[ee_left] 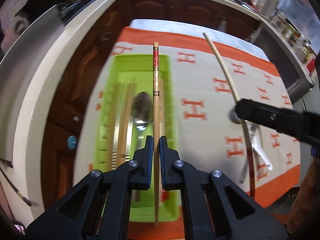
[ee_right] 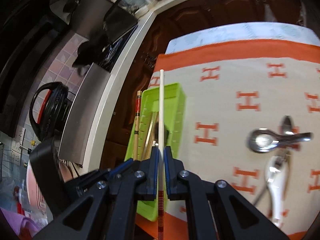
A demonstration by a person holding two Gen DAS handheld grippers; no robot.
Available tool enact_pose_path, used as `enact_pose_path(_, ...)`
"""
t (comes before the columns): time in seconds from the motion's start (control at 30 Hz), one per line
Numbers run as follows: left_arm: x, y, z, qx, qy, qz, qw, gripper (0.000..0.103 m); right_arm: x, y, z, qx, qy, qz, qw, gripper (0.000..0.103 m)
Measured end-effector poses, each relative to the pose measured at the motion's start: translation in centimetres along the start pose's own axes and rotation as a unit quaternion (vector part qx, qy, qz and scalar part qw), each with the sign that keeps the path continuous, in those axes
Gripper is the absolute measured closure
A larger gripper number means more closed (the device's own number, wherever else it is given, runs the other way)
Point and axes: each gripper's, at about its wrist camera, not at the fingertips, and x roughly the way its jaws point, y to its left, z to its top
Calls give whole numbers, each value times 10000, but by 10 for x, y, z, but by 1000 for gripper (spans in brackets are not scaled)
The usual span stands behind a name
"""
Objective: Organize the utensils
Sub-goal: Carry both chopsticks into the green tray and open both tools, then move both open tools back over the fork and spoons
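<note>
Two grippers, one chopstick each, above a green tray [ee_left: 140,64].
Left gripper [ee_left: 156,142] clamps a red-banded bamboo chopstick [ee_left: 156,92] over the tray; right gripper [ee_right: 161,152] pinches a pale chopstick [ee_right: 161,108]. Spoons [ee_right: 266,140] lie on the patterned cloth [ee_right: 230,84].

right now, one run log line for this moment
left gripper: shut on bamboo chopstick | right gripper: shut on white chopstick | both above green tray

Each hand-held gripper, left [ee_left: 156,140] and right [ee_right: 161,150], is matte black plastic with triangular cut-outs, round silver screws at the linkage joints, and blue-edged finger pads [ee_left: 148,160].
</note>
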Motion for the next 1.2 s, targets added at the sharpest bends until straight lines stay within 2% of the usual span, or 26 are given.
enact_pose_path(0.1,7,20,-5,-93,22,61,9999,99,26,10,2,119,140,41,9998,97)
enact_pose_path(0.33,31,36,-10,-186,147,104,9997,99,66,17,2,239,310,-103,9992,97)
enact_pose_path(0.43,37,39,-10,-190,143,131,9996,99,71,15,2,235,238,-335,9989,96)
enact_pose_path(0.63,40,43,-8,-326,191,6,9993,98,73,13,3,208,318,-415,9984,96)
enact_pose_path(0.87,32,41,-8,-308,150,-106,9994,98,64,18,-4,-134,350,-496,9981,96)
enact_pose_path(1.2,13,6,-4,40,73,-305,9995,97,30,2,-31,-651,473,-703,9943,96)
